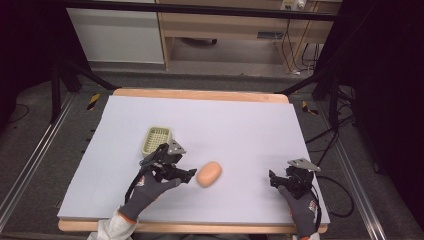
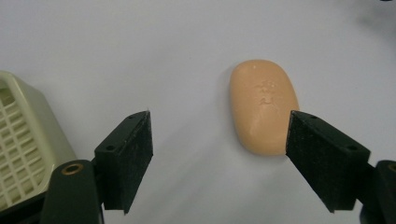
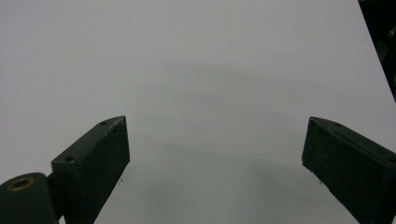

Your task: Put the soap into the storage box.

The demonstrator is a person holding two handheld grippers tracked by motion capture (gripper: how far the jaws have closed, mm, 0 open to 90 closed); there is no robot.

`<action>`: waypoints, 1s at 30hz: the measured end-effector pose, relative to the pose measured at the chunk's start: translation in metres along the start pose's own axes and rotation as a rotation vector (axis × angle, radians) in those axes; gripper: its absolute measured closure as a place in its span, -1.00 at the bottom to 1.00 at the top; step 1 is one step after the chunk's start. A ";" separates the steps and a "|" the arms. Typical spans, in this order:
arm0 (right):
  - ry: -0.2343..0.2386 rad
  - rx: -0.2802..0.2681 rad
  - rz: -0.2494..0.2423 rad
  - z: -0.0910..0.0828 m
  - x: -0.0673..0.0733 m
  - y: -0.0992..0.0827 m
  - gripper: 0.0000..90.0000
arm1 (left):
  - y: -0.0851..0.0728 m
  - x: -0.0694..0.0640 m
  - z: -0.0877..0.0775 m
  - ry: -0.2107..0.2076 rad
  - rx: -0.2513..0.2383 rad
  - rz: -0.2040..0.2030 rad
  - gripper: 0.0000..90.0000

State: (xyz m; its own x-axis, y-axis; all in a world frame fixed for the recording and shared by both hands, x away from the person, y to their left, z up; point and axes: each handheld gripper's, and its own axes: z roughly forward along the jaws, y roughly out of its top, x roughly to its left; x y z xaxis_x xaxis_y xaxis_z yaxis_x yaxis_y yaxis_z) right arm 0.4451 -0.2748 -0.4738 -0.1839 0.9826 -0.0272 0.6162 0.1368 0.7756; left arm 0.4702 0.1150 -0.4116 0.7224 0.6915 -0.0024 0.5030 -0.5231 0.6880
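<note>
An oval peach-coloured soap bar (image 1: 209,174) lies flat on the white table sheet (image 1: 240,130), front and centre. My left gripper (image 1: 181,167) is just left of it, held by a gloved hand. In the left gripper view the soap bar (image 2: 264,105) lies ahead near the right jaw, not between the jaws, and the left gripper (image 2: 219,117) is open and holds nothing. A pale green slotted basket (image 1: 156,140) stands behind the left gripper; its corner (image 2: 23,140) shows at lower left. My right gripper (image 1: 281,176) rests at front right, and in its own view the right gripper (image 3: 215,126) is open over bare sheet.
The sheet covers a wooden table whose front edge (image 1: 200,227) runs close to both hands. The sheet's right edge (image 3: 373,56) lies near the right gripper. Beyond the table are a dark frame, floor cables and wooden furniture.
</note>
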 end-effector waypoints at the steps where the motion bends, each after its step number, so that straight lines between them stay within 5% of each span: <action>1: 0.000 0.000 0.000 0.000 0.000 0.000 -0.83 | 0.001 -0.002 0.002 -0.001 0.000 0.002 -0.50; 30: -0.001 0.002 -0.014 0.001 0.001 0.001 -0.82 | 0.023 -0.028 0.040 -0.031 0.090 0.061 -0.55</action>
State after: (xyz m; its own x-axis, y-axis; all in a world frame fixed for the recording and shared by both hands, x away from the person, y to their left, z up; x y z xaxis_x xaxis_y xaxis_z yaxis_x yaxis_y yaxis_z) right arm 0.4461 -0.2738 -0.4737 -0.1919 0.9807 -0.0381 0.6152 0.1504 0.7739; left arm 0.4809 0.0638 -0.4253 0.7666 0.6420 0.0141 0.4971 -0.6073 0.6198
